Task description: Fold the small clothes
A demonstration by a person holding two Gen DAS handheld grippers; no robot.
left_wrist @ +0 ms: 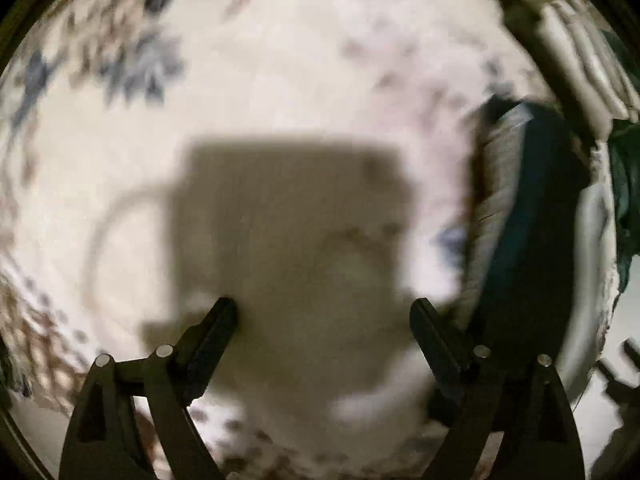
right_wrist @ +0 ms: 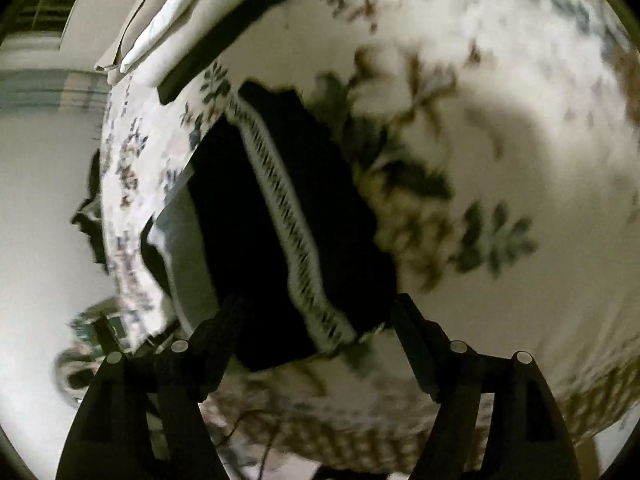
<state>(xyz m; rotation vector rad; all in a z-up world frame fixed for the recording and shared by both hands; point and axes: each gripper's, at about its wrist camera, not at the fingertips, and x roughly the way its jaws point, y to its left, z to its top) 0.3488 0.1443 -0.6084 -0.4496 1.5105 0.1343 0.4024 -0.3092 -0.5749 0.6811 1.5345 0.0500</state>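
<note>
A dark small garment with a white patterned waistband [right_wrist: 296,216] lies folded on a white floral bedspread [right_wrist: 500,80]. In the left wrist view the same garment [left_wrist: 520,216] lies at the right, with its striped band showing. My right gripper [right_wrist: 316,316] is open just above the garment's near edge, its fingers on either side of the band. My left gripper [left_wrist: 324,312] is open and empty over bare bedspread [left_wrist: 280,80], left of the garment. Both views are blurred by motion.
A stack of folded pale cloth [right_wrist: 180,12] and a dark strip lie at the bed's far edge. The bed's edge and the pale floor [right_wrist: 40,200] show at the left. Dark green cloth [left_wrist: 624,184] hangs at the right edge.
</note>
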